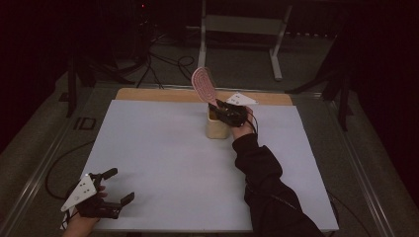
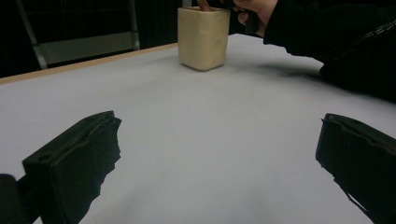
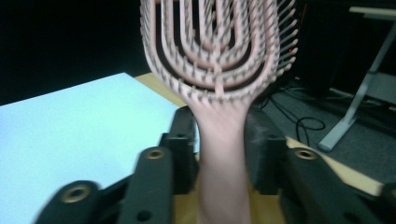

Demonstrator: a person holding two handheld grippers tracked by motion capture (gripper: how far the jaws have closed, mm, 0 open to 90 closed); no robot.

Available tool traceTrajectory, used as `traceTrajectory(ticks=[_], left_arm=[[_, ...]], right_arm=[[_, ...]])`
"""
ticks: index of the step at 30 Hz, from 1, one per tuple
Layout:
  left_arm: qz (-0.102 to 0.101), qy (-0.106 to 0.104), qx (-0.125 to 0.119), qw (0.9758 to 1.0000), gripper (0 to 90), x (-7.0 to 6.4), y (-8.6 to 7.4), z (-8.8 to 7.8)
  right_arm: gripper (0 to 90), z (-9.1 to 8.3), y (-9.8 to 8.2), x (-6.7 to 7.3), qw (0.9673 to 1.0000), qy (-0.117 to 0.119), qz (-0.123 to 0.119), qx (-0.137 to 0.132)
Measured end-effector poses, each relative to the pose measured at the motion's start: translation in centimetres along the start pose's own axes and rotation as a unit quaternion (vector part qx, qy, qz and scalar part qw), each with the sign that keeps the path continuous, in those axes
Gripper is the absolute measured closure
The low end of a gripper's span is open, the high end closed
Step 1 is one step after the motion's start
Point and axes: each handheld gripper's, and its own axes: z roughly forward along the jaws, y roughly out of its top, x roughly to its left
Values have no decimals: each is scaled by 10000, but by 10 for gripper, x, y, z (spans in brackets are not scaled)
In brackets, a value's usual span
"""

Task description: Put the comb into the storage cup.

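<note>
Your right gripper [image 1: 221, 109] over the beige cup [image 1: 217, 126], jaws beside the pink hairbrush [image 3: 219, 93] handle, contact unclear, bristles clear in its view, your left gripper [image 1: 118, 185] wide open, empty, near table edge.

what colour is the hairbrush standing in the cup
Pink: the vented plastic hairbrush, with concentric looped ribs, clearest in the right gripper view.

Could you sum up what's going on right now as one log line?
right claw: around pink hairbrush handle, brush standing in beige cup | left claw: open, nothing in it, near table front edge
</note>
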Motion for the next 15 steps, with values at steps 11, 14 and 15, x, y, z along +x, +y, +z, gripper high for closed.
traceTrajectory(ticks=[11, 14, 15], left_arm=[[4, 3, 8, 10000, 0, 0, 0, 0], [-4, 1, 15, 10000, 0, 0, 0, 1], [-6, 0, 15, 10000, 0, 0, 0, 1]], right_arm=[[154, -4, -5, -1, 9990, 341, 20, 295], [148, -7, -3, -3, 9988, 395, 50, 292], [145, -8, -2, -3, 9988, 352, 32, 325]])
